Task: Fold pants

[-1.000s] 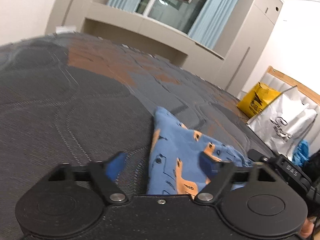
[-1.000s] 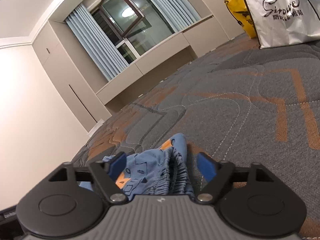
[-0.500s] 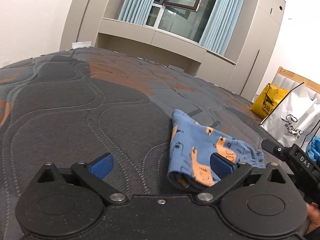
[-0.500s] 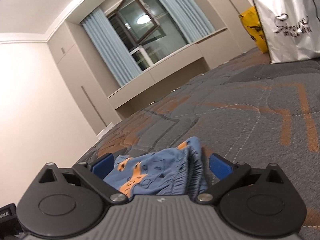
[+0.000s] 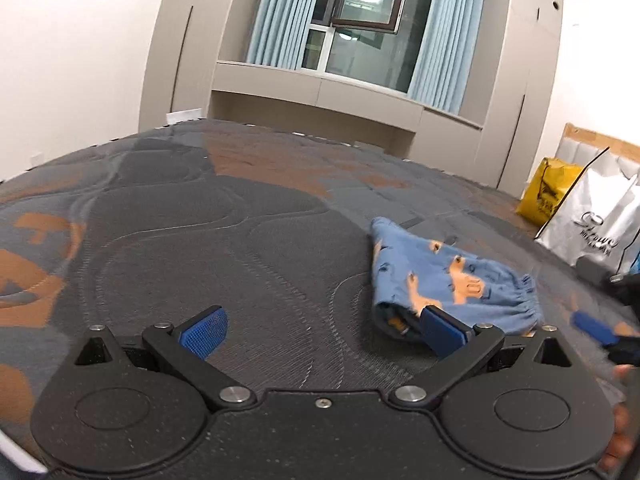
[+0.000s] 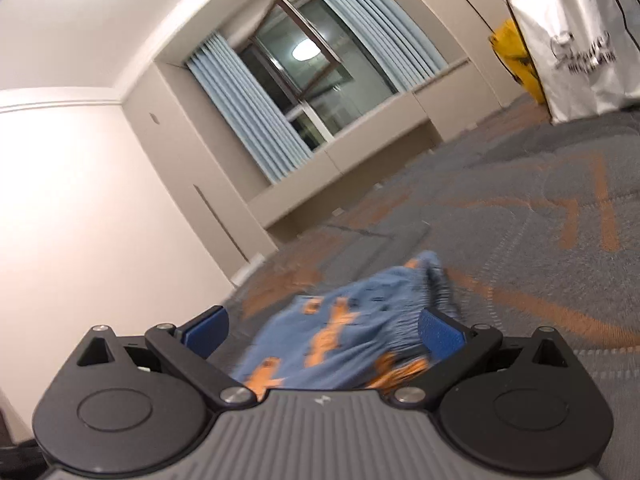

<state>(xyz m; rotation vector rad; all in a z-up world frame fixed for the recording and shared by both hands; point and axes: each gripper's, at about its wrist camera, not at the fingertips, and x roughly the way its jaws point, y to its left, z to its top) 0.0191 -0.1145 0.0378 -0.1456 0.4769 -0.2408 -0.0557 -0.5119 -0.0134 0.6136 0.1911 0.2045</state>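
Pants: blue shorts point(image 5: 448, 280) with orange print, folded, on the mattress point(image 5: 200, 240), right of centre.
Left hand-held gripper point(image 5: 324, 332): wide, empty.
Right hand-held gripper point(image 6: 324, 332): wide, above the shorts, not gripping.

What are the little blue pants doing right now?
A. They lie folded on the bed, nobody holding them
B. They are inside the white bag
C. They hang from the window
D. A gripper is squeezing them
A: the pants lie in a folded bundle on the quilted bed, and both the left gripper and right gripper are open, gripping nothing.
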